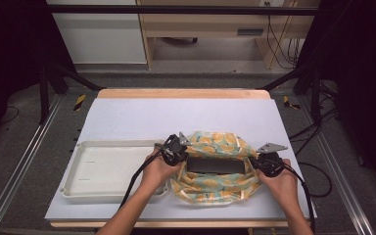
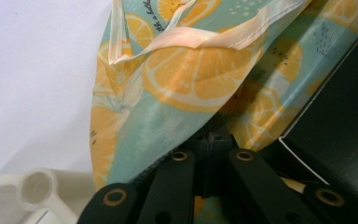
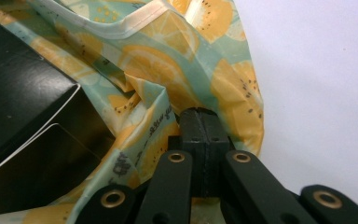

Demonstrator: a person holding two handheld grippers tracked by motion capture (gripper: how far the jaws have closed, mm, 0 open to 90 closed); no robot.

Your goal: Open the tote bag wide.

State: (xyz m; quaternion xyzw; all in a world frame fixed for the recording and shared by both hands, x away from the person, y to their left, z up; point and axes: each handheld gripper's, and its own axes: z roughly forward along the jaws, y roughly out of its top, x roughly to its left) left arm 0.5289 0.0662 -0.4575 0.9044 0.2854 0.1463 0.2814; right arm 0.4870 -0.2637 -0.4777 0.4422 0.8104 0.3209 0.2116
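Now | left tongs point(image 2: 209, 135), right tongs point(image 3: 203, 116) clamped on bag point(image 1: 215, 142) | high view adds tray point(image 1: 78, 191)

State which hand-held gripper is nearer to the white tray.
Left. The left hand-held gripper grips the orange-print bag at its left edge, right beside the white tray. The right hand-held gripper grips the bag's far right edge.

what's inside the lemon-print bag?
A black box lies flat in the open lemon-print bag. The fabric hides its ends and anything under it.
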